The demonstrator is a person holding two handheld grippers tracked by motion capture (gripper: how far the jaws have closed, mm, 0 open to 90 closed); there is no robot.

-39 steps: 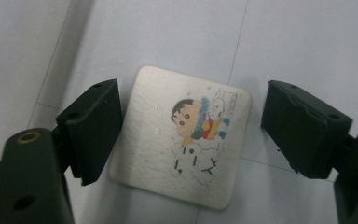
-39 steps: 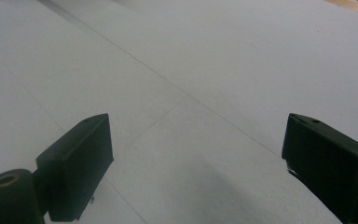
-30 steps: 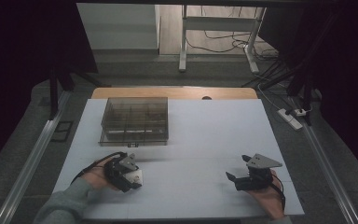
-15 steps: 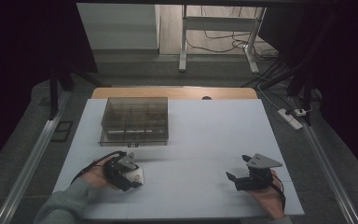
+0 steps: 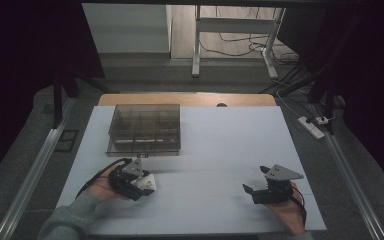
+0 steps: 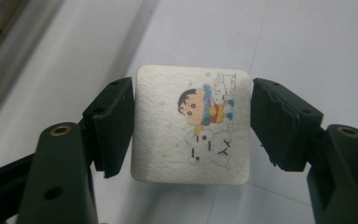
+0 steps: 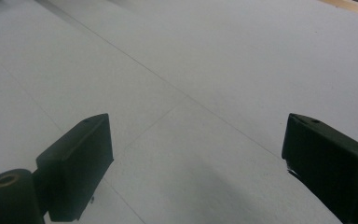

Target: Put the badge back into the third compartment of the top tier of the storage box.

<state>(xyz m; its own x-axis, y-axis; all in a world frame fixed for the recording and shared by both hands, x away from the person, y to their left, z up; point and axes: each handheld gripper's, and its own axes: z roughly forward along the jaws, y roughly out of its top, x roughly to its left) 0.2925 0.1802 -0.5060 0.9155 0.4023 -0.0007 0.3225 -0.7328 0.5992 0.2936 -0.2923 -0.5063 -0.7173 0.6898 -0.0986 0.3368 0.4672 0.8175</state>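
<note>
Fingers (image 6: 114, 126) of left gripper (image 6: 191, 123): clamped on opposite edges of white tissue pack (image 6: 191, 126), held just above the table (image 5: 220, 145), near its front left. Pack: light, soft, crushable, film likely slick; grip flat sides gently. Right gripper (image 7: 196, 163): spread wide, empty.

The bench (image 5: 230, 150) has a white top, and a strip of bare wood (image 5: 180, 99) shows along its far edge. Around it the floor (image 5: 145, 75) is grey. Metal rails (image 5: 35, 175) run along the floor on the left and on the right of the bench. Far behind, a white frame (image 5: 230, 30) stands on two legs, with loose cables (image 5: 230, 45) under it. A white power strip (image 5: 314, 126) lies on the floor at the right. Both sides of the room are very dark; the light falls on the middle.
</note>
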